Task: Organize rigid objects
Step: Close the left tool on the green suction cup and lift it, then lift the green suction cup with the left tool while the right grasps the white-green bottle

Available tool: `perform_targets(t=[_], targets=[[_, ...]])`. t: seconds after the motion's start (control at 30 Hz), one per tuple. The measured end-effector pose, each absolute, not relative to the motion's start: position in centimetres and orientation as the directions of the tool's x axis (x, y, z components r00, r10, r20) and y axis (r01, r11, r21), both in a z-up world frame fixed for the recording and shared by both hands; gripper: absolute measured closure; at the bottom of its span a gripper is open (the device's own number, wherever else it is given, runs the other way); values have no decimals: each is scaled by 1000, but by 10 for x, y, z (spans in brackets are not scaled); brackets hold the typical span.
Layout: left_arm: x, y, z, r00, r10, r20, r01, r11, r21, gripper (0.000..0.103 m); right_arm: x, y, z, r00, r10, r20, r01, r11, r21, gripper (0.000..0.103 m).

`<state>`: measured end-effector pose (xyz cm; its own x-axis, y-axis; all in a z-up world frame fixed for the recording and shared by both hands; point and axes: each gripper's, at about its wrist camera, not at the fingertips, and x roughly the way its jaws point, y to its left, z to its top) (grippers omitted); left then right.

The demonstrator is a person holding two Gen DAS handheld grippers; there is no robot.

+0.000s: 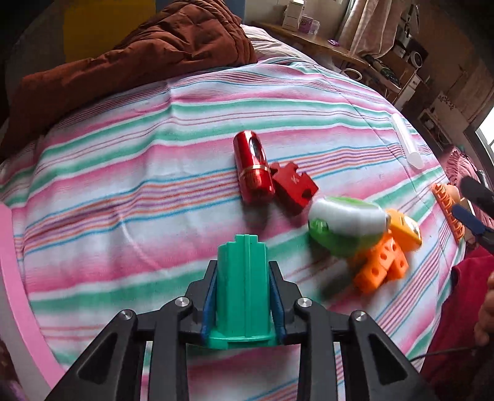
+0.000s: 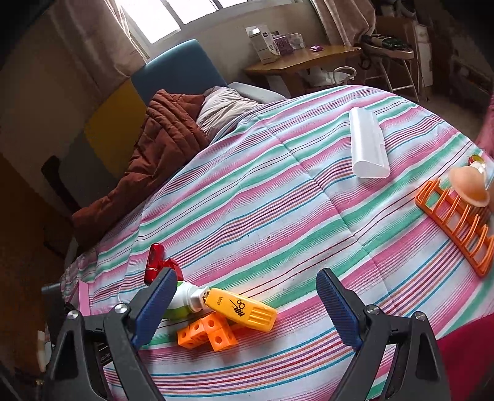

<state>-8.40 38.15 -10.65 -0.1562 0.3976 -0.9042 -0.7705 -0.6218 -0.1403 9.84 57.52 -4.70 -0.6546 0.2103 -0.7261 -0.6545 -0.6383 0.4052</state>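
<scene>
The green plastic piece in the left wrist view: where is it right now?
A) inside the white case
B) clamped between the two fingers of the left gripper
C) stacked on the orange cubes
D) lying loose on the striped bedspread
B: the green plastic piece sits squeezed between the blue pads of the left gripper, apart from the orange cubes and the white case on the striped bedspread.

**Around the striped bed**

A rust-brown quilted blanket lies bunched at the far end of the striped bedsheet. Beyond stand a blue headboard, a wooden desk bearing small boxes, and curtains beside a window.
</scene>
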Motion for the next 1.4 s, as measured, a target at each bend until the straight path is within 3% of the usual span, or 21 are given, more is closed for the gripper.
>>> perform_targets(t=[0.3,0.63,0.93,1.1,1.13,1.17,1.4], targets=[[-33,335,-102,-177,417,-891,-785,-607,-128,73,82,557,-54,-636,179,-751,-609,-714,345,10],[-1,289,-101,-185,453,-872,-770,-618,-158,73,53,509,-53,-653,58,-755,-418,-859,295,10],[1,278,-101,-178,477,-861,-748,-634,-196,73,-13,474,-62,-499,109,-860,-184,-983,-18,10],[-1,282,-103,-174,483,-858,-745,-634,-205,73,-42,477,-88,-395,160,-905,-136,-984,-115,11],[-1,281,-103,-174,484,-857,-745,-634,-207,73,-46,478,-95,-369,157,-916,-129,-985,-117,21],[-1,281,-104,-175,486,-857,-745,-634,-207,73,-51,479,-104,-332,157,-930,-122,-985,-122,41],[3,283,-108,-187,501,-845,-742,-636,-214,73,-42,472,-80,-448,142,-883,-183,-981,-65,41]])
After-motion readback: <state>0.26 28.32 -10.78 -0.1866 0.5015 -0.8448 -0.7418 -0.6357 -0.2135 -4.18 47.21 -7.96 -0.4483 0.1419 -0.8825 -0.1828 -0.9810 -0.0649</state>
